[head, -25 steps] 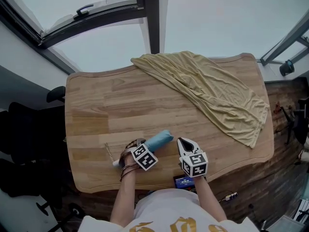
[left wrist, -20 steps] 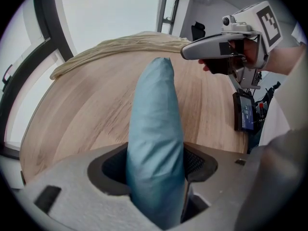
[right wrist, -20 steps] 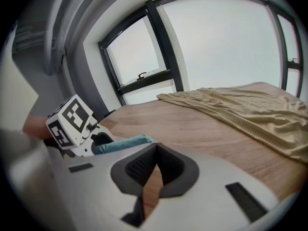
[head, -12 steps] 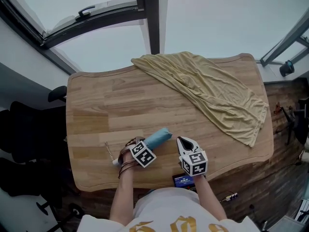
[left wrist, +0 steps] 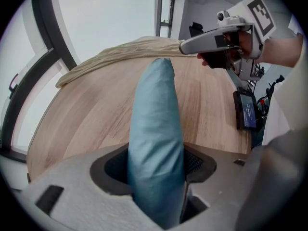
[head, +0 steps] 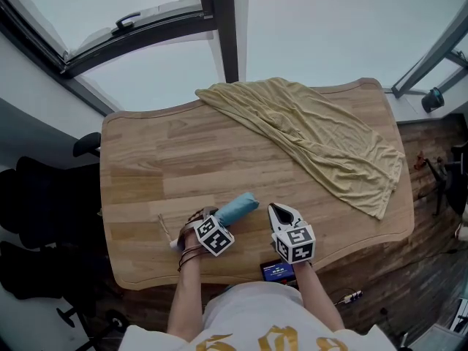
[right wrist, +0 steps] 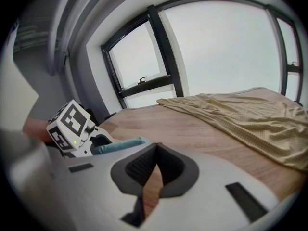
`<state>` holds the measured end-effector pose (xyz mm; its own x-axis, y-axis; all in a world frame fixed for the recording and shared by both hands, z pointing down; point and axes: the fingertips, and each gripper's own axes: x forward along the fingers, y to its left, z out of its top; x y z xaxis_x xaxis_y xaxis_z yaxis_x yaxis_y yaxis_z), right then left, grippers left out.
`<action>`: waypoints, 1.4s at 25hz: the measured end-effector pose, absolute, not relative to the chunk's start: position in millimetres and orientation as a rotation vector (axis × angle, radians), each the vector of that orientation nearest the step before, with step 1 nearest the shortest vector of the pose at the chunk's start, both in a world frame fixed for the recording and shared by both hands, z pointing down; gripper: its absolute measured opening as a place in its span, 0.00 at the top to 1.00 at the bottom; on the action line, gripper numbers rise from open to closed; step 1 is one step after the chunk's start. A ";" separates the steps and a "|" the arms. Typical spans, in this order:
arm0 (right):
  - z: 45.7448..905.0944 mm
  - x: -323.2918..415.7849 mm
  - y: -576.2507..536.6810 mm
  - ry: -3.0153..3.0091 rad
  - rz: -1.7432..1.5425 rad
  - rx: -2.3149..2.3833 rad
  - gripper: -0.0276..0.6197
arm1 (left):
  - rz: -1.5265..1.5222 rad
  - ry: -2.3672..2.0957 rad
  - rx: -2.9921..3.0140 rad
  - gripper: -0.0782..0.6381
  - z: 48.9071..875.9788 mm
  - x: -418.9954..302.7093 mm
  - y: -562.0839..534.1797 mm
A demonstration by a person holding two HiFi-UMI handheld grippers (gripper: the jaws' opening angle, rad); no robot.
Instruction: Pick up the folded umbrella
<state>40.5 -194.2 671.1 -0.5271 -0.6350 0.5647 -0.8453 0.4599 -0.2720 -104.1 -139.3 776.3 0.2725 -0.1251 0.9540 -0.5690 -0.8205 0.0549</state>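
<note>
Head view: left gripper [head: 207,221], jaws just closing round umbrella [head: 238,208], seemingly hides midsection

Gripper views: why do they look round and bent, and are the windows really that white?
Left gripper view: fisheye lens bows the table, black corners, the close umbrella looks soft. Right gripper view: window overexposed to blank white. Head view: even daylight, barely any shadows.

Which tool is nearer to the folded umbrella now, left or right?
Left. The left tool straddles the folded umbrella; its jaws have just been closing with it between them. The right tool hangs to the umbrella's right, apart from it, jaws together, empty.
</note>
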 end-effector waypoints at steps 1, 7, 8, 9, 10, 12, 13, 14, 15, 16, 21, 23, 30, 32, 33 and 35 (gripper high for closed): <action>670.3 40.3 -193.8 -2.332 0.750 1.246 0.94 | 1.534 -0.646 2.166 0.49 771.3 -102.7 -140.5; 663.4 36.9 -195.3 -2.352 0.736 1.240 0.94 | 1.334 -0.757 2.186 0.49 736.7 -97.6 -153.6; 662.3 36.6 -195.5 -2.354 0.738 1.240 0.94 | 1.300 -0.776 2.188 0.49 731.2 -97.0 -156.3; 661.4 36.4 -195.2 -2.357 0.738 1.240 0.94 | 1.268 -0.798 2.192 0.49 726.1 -96.6 -159.3; 660.4 36.4 -194.7 -2.359 0.736 1.239 0.94 | 1.240 -0.831 2.199 0.49 721.3 -97.0 -162.9; 658.0 36.5 -193.7 -2.363 0.731 1.237 0.94 | 1.188 -0.927 2.214 0.49 712.8 -101.1 -172.1; 657.0 36.6 -193.5 -2.365 0.733 1.235 0.94 | 1.156 -0.975 2.215 0.49 709.2 -104.0 -176.6; 656.2 36.6 -193.6 -2.369 0.737 1.232 0.94 | 1.118 -1.015 2.211 0.49 705.9 -106.6 -180.5; 655.9 36.8 -193.8 -2.371 0.743 1.227 0.94 | 1.077 -1.043 2.204 0.49 702.9 -108.7 -183.7; 656.0 37.3 -194.1 -2.373 0.748 1.224 0.94 | 1.035 -1.063 2.196 0.49 700.2 -110.1 -186.2; 655.1 39.2 -196.8 -2.372 0.739 1.229 0.94 | 0.873 -1.132 2.180 0.49 680.6 -113.3 -199.1; 653.9 38.2 -198.7 -2.376 0.728 1.225 0.94 | 0.829 -1.146 2.178 0.49 677.0 -112.4 -202.3; 642.9 38.2 -200.5 -2.403 0.692 1.222 0.94 | 0.722 -1.171 2.200 0.49 661.7 -102.6 -205.2; 638.7 38.3 -199.9 -2.412 0.683 1.222 0.94 | 0.680 -1.162 2.208 0.49 657.6 -98.8 -203.9; 636.6 38.0 -199.6 -2.417 0.679 1.221 0.94 | 0.661 -1.160 2.211 0.49 655.9 -97.3 -203.2; 632.0 37.6 -199.0 -2.428 0.670 1.223 0.94 | 0.626 -1.164 2.219 0.49 652.2 -95.1 -201.2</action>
